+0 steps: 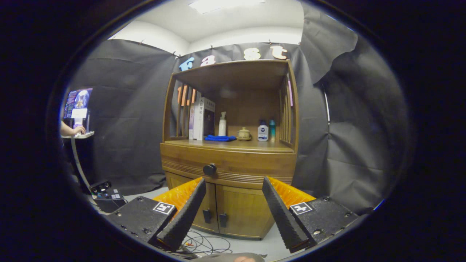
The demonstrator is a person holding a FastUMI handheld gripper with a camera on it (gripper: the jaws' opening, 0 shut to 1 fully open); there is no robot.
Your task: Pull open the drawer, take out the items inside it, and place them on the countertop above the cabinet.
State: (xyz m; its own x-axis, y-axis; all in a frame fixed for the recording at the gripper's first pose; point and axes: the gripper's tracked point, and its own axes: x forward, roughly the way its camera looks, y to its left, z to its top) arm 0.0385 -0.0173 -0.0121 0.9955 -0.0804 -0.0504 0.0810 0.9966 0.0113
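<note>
drawer point(228, 164) is seen shut, w/ its dark round knob point(209, 169) left of centre on the front; it sits directly under the countertop point(233, 145) of the wooden cabinet point(233, 207), above the cabinet's two lower doors. nothing inside the drawer can be seen yet, so task is judged at its very start. gripper point(233, 214) is held well back from the cabinet, fingers spread wide and gripping nothing; the knob is framed just above the left finger tip, prob. so the approach can be lined up before closing in. on the countertop, behind the drawer line, are kept a blue cloth point(220, 138), a white pump bottle point(222, 124), a small lidded pot point(243, 134), two small bottles point(267, 131) and books point(202, 118) at the left, all pushed toward the back, which leaves the front strip free for items to be set down. loose cables point(207, 245) are seen on the floor below the cabinet. far left of the cabinet a person's hand point(77, 130) is rested at a small desk by a monitor point(77, 103).
</note>
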